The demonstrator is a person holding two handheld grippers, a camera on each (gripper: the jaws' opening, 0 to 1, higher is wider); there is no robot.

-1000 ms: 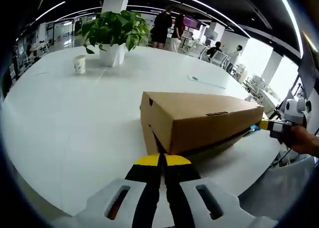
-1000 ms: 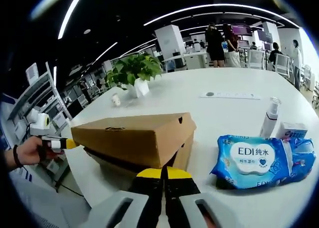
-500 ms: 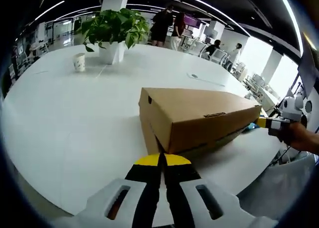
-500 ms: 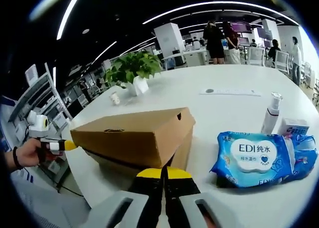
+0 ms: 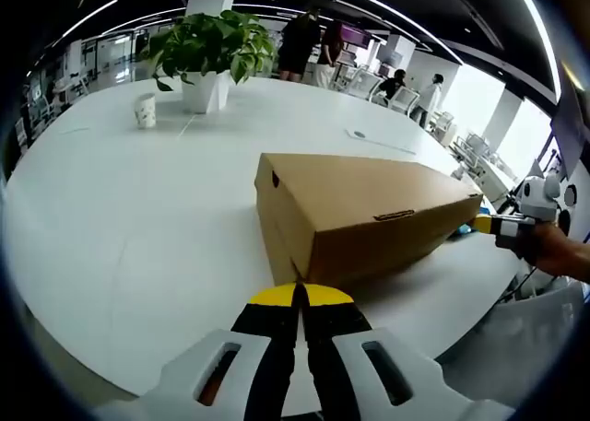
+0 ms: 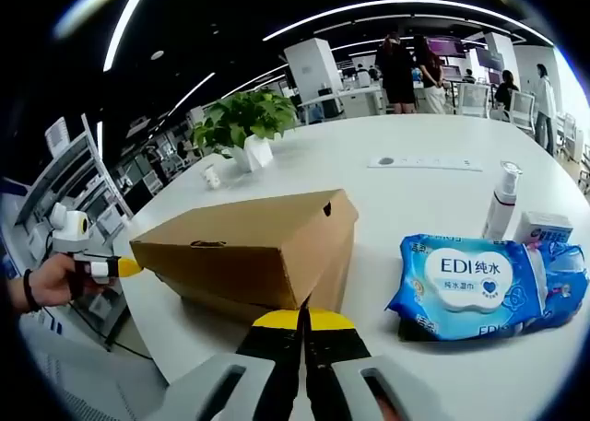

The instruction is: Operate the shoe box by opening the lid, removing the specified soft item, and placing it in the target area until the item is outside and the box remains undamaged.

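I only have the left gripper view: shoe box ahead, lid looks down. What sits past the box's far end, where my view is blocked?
Observer: A blue wet-wipes pack lies flat on the table beside the shoe box.
Operator: Anything else next to it?
Observer: A white pump bottle stands upright behind the pack, with a small carton beside it.
Operator: And the right claw?
Observer: The right claw is shut, with its tips at the box's near corner. I cannot tell whether they touch the cardboard.
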